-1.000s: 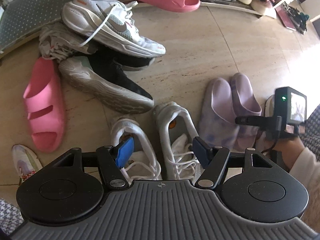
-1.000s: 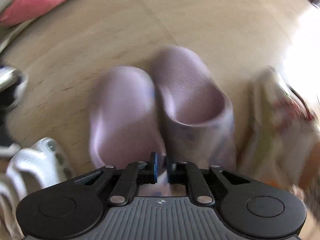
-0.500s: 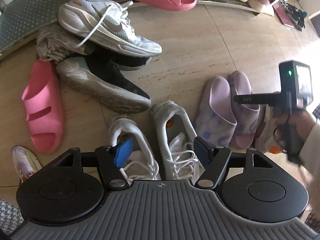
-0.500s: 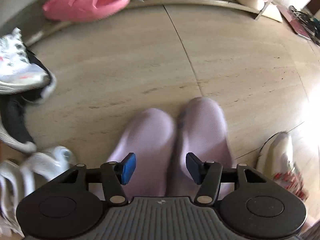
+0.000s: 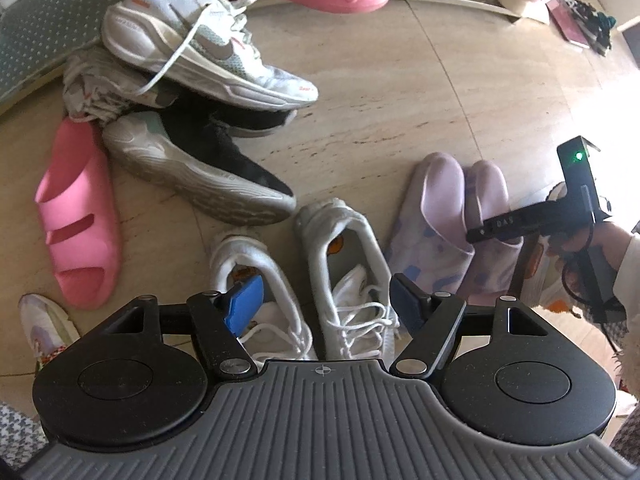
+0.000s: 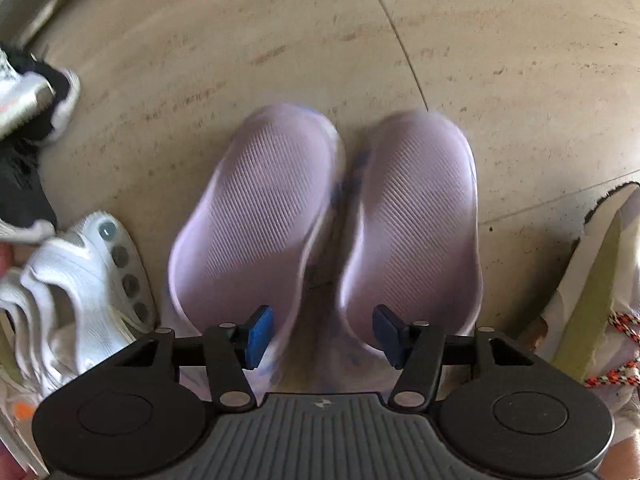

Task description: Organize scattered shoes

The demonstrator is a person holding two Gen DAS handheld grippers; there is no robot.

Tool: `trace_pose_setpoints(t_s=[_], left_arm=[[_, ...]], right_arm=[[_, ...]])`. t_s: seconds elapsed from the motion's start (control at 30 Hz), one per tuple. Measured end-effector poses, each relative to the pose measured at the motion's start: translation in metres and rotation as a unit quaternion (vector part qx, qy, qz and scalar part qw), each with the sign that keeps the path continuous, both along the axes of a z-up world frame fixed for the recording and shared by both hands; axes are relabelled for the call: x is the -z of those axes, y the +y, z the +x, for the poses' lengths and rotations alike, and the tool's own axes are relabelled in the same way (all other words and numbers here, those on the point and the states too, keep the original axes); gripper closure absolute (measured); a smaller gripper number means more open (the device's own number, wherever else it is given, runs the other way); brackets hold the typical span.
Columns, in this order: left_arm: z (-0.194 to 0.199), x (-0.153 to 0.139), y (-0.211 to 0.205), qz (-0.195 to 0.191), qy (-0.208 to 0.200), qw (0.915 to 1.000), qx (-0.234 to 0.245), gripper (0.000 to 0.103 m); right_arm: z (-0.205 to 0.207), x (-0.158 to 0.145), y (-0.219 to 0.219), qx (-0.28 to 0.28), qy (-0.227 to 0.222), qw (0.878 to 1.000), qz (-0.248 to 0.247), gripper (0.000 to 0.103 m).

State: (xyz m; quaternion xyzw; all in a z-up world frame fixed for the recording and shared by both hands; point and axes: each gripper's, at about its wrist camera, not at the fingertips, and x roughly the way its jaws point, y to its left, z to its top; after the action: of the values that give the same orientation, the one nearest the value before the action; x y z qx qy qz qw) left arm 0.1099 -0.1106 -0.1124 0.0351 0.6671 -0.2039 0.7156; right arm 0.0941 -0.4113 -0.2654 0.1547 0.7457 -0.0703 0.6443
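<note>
Lilac slippers (image 6: 324, 216) sit paired side by side on the floor (image 6: 500, 60), under the right gripper (image 6: 323, 338); its fingers have just been opening, nothing clamped. Left gripper (image 5: 320, 304) hangs wide open over two white sneakers (image 5: 344, 264), holding nothing. Pile of other shoes (image 5: 192, 92) lies beyond.

Left tongs (image 5: 324, 304): black linkage arms, silver pivot screws, blue pads, ribbed grey housing with a small crosshair mark, two round black discs. Right tongs (image 6: 322, 336): same build. Right unit from outside carried a green light; black cable; pale sleeve (image 5: 630, 256).
</note>
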Motion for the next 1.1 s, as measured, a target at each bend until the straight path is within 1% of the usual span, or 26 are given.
trace_pose_setpoints(t_s=[0.07,0.13,0.17,0.2,0.23,0.27,0.3,0.33,0.4,0.47,0.53,0.6,0.63,0.7,0.83,0.87,0.9,0.93,0.97,1.0,1.03,1.1], left_arm=[[-0.002,0.001,-0.002,0.001,0.000,1.0000,0.005,0.028],[-0.003,0.002,-0.004,0.004,0.002,1.0000,0.007,0.028],[-0.004,0.003,-0.003,0.006,0.003,1.0000,0.007,0.028],[-0.004,0.005,-0.002,0.010,0.004,0.9999,0.006,0.028],[-0.004,0.006,-0.001,0.013,0.004,0.9999,0.005,0.028],[-0.004,0.007,0.000,0.015,0.005,0.9999,0.002,0.028],[-0.003,0.008,0.001,0.016,0.006,0.9998,0.000,0.028],[-0.002,0.008,0.002,0.016,0.007,0.9998,-0.002,0.028],[0.000,0.008,0.002,0.013,0.010,0.9999,-0.006,0.028],[0.000,0.006,0.001,0.012,0.008,0.9999,-0.004,0.028],[0.000,0.005,0.001,0.012,0.008,0.9999,-0.002,0.026],[-0.001,0.006,0.001,0.016,0.010,0.9998,-0.002,0.026],[-0.001,0.006,0.001,0.019,0.011,0.9998,-0.002,0.026],[-0.001,0.008,0.003,0.025,0.014,0.9996,-0.003,0.026],[-0.003,0.009,0.003,0.030,0.017,0.9994,0.000,0.025],[-0.003,0.009,0.003,0.030,0.018,0.9994,0.002,0.025],[-0.005,0.009,0.002,0.031,0.018,0.9993,0.006,0.025],[-0.005,0.010,0.001,0.033,0.019,0.9993,0.008,0.025],[-0.006,0.010,0.001,0.035,0.019,0.9992,0.010,0.025],[-0.006,0.010,0.001,0.038,0.019,0.9991,0.009,0.025],[-0.006,0.009,0.000,0.040,0.020,0.9990,0.009,0.024],[-0.008,0.007,0.000,0.041,0.021,0.9989,0.010,0.023]], right_arm=[[-0.001,0.007,0.003,0.015,0.004,1.000,0.003,0.040],[0.001,0.018,0.014,-0.005,0.016,1.000,-0.018,0.040],[0.001,0.024,0.022,-0.018,0.023,0.999,-0.031,0.042],[0.001,0.029,0.029,-0.031,0.030,0.998,-0.044,0.048],[0.003,0.032,0.039,-0.058,0.023,0.997,-0.054,0.066],[0.005,0.032,0.048,-0.089,0.019,0.994,-0.061,0.075],[0.008,0.032,0.064,-0.145,0.015,0.987,-0.067,0.077],[0.011,0.032,0.080,-0.201,0.011,0.977,-0.074,0.077],[0.012,0.033,0.095,-0.252,0.011,0.964,-0.079,0.078],[0.009,0.037,0.119,-0.324,0.010,0.942,-0.084,0.078],[0.008,0.039,0.131,-0.351,0.016,0.932,-0.086,0.078],[0.009,0.042,0.136,-0.347,0.028,0.934,-0.083,0.078],[0.010,0.044,0.139,-0.346,0.041,0.935,-0.074,0.079],[0.009,0.048,0.142,-0.331,0.055,0.940,-0.065,0.079],[0.010,0.049,0.144,-0.256,0.047,0.963,-0.073,0.079],[0.011,0.050,0.146,-0.252,0.048,0.964,-0.072,0.079],[0.011,0.050,0.146,-0.251,0.048,0.964,-0.072,0.076],[0.014,0.051,0.147,-0.232,0.050,0.969,-0.070,0.068],[0.016,0.050,0.147,-0.221,0.047,0.971,-0.076,0.050],[0.017,0.048,0.147,-0.217,0.043,0.972,-0.078,0.040],[0.020,0.040,0.149,-0.210,0.030,0.973,-0.089,0.032],[0.024,0.023,0.156,-0.221,0.015,0.970,-0.105,0.032]])
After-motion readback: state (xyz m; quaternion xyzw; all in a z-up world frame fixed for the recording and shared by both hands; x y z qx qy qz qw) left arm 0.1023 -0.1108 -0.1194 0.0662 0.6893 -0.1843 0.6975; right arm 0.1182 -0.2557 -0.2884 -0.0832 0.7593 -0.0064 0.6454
